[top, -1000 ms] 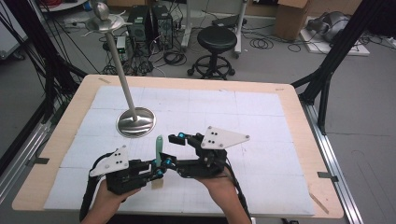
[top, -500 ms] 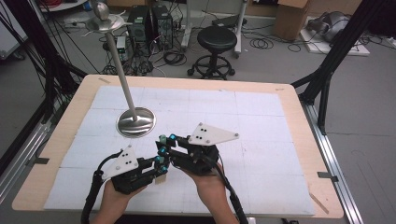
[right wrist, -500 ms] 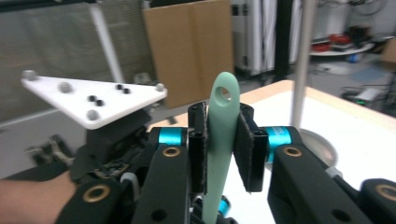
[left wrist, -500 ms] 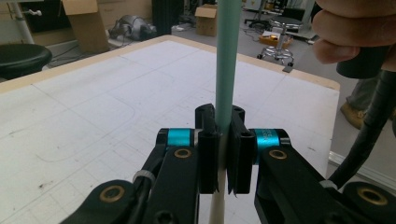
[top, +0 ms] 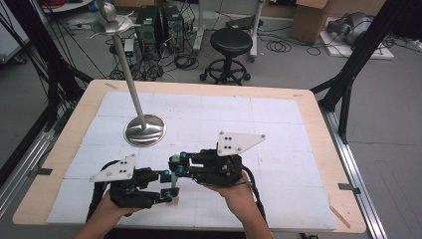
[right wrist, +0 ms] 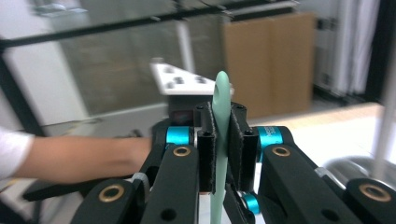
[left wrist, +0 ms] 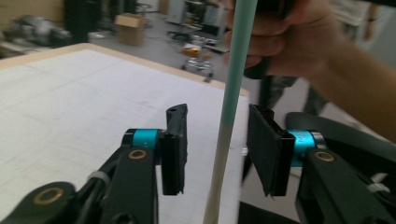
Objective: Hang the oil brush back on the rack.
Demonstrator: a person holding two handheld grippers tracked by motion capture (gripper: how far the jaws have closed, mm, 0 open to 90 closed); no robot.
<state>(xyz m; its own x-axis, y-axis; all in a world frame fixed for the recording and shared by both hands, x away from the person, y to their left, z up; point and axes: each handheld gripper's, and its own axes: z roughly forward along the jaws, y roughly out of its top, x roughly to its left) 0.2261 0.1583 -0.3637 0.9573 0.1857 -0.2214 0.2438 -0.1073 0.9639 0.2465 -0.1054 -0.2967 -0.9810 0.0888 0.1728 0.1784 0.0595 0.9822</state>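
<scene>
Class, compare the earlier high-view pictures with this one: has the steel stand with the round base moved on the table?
No. The steel stand with the round base sits on the same spot of the white gridded mat as before.

A lab or workshop: beyond the wooden table (top: pixel 318 124) stand computer towers (top: pixel 159 22), loose cables (top: pixel 278 46) on the grey floor, a black stool (top: pixel 230 45), cardboard boxes (top: pixel 306 20) and black frame struts (top: pixel 356 59).

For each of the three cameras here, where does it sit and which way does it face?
High view: above the person's side, looking down on the white-topped table; both forearms, left gripper, right gripper.
Left gripper view: rides the left gripper, jaws open around a slim pale-green handle; other hand behind.
Right gripper view: rides the right gripper, clamping that handle.
All share the handle.
</scene>
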